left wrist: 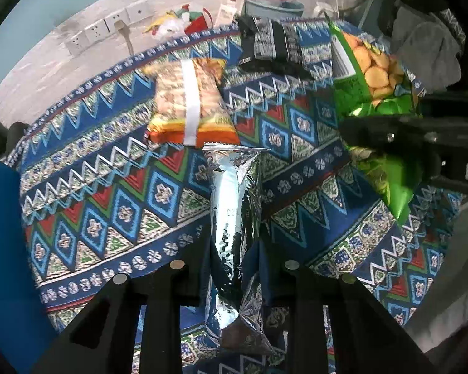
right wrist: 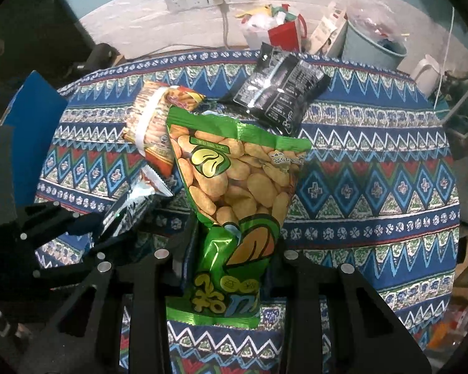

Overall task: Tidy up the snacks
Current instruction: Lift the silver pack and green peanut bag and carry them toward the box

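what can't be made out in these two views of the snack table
- Left wrist view: front of the silver foil packet; only its shiny back seam faces the camera.
- Left wrist view: lower half of the green bean-snack bag; the right gripper crosses it.
- Right wrist view: orange striped snack packet; the green bag overlaps it.
- Both views: black packet's print is too small.
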The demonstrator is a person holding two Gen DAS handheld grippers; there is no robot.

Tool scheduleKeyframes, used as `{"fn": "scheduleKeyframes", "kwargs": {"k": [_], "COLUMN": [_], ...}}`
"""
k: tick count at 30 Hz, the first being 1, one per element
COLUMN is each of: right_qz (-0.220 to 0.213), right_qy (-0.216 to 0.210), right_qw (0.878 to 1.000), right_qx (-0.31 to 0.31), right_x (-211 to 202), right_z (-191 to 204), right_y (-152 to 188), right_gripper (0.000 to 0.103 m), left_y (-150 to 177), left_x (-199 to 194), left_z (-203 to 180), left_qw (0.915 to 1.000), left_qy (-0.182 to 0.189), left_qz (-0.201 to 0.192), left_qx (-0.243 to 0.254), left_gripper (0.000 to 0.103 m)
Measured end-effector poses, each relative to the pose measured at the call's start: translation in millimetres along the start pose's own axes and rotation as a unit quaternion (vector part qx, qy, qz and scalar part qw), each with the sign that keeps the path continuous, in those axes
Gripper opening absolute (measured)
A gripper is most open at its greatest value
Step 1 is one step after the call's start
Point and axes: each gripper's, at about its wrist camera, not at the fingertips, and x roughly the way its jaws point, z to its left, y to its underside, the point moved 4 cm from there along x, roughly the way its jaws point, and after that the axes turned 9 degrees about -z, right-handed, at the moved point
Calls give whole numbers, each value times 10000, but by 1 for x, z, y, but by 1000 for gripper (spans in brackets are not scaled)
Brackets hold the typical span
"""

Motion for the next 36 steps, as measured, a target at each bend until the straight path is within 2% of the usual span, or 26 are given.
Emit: {"fn": "scheduleKeyframes", "kwargs": {"k": [15,23,36], "right_qz": [-396,-678,-996], "right_qy": [-133,-274,-630], "right_qw": [9987,9959,9900], "right_qx": [-306,-541,-778], "right_x": [-30,-55,-82], "right_z": [32,58,103], "right_y": [-20,-32,-48], "right_gripper": [32,32,32], "left_y": [-10,-25,-23], "left_x": [-86,-114,-164], "left_z": [24,43,80], "left_qw": [9965,9915,9831], "left_qy": [-335,-512,-581], "left_qz": [-692,-1117,-1523], "left_qx": [-318,-422,-831], "left_gripper": [26,26,26]}}
